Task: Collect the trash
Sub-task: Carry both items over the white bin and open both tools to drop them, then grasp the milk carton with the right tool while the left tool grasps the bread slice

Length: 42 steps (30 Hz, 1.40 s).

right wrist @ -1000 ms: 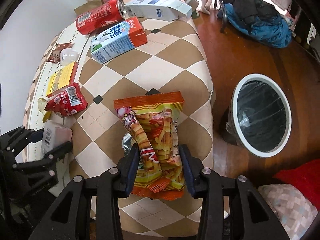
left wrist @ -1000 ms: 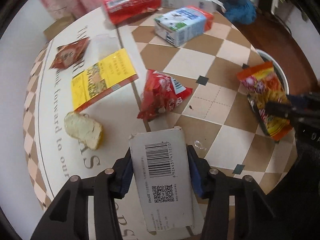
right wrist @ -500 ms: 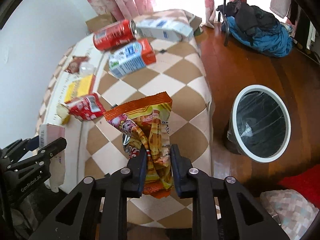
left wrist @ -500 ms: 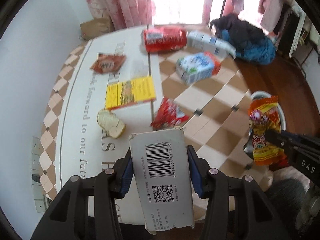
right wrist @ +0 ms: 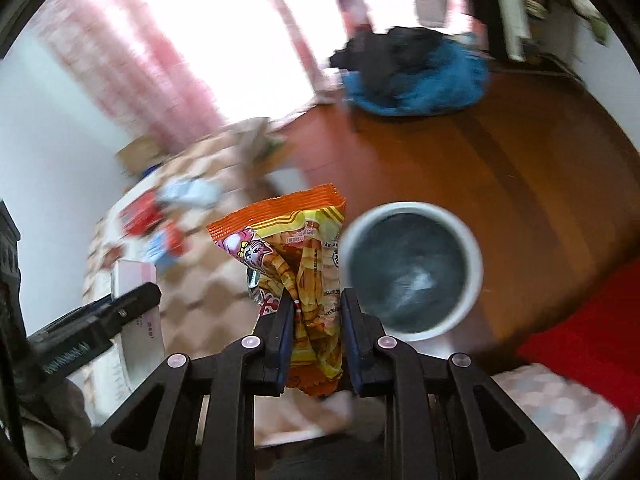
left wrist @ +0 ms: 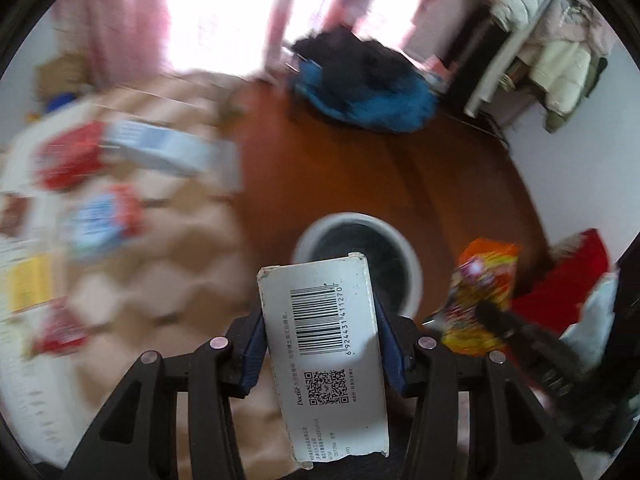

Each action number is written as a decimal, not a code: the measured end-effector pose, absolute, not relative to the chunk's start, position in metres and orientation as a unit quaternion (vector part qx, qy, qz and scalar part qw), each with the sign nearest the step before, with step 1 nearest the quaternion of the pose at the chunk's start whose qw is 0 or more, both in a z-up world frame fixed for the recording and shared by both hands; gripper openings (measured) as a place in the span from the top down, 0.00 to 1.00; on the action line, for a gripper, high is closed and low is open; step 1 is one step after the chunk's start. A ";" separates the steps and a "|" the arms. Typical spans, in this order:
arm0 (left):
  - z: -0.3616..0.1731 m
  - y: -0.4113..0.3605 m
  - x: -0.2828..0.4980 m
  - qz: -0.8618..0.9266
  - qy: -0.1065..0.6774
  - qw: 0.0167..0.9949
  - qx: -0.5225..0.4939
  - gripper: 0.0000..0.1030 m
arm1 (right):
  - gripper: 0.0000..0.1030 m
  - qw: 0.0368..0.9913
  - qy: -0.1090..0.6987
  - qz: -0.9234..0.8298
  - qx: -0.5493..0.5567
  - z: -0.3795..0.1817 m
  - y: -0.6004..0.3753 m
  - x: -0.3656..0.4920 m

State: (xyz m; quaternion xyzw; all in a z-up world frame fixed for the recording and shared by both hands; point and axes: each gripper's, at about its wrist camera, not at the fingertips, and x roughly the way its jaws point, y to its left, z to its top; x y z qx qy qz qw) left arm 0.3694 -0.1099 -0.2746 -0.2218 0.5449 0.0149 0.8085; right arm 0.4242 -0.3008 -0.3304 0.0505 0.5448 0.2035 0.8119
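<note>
White box point(left wrist: 324, 344): pinched in left tongs point(left wrist: 320, 344), lower centre
Snack bag point(right wrist: 304, 276): pinched in right tongs point(right wrist: 316, 320)
Bin point(right wrist: 412, 268): centre right, on floor
Tip: centre each over rim before releasing

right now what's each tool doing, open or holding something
Left tool: shut on the white barcode box.
Right tool: shut on the orange snack bag.
</note>
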 end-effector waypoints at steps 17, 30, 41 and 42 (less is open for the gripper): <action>-0.409 -0.164 0.507 0.004 0.647 0.740 -0.185 0.04 | 0.69 0.725 0.677 0.103 0.075 -0.530 -0.386 0.560; -0.419 -0.172 0.476 0.069 0.640 0.761 -0.079 0.04 | 0.00 0.721 0.686 0.091 0.037 -0.553 -0.379 0.559; -0.397 -0.180 0.464 0.072 0.632 0.768 -0.066 0.04 | 0.00 0.743 0.666 0.065 0.013 -0.527 -0.391 0.549; -0.392 -0.180 0.462 0.071 0.630 0.771 -0.065 0.04 | 0.00 0.744 0.665 0.064 0.014 -0.521 -0.391 0.547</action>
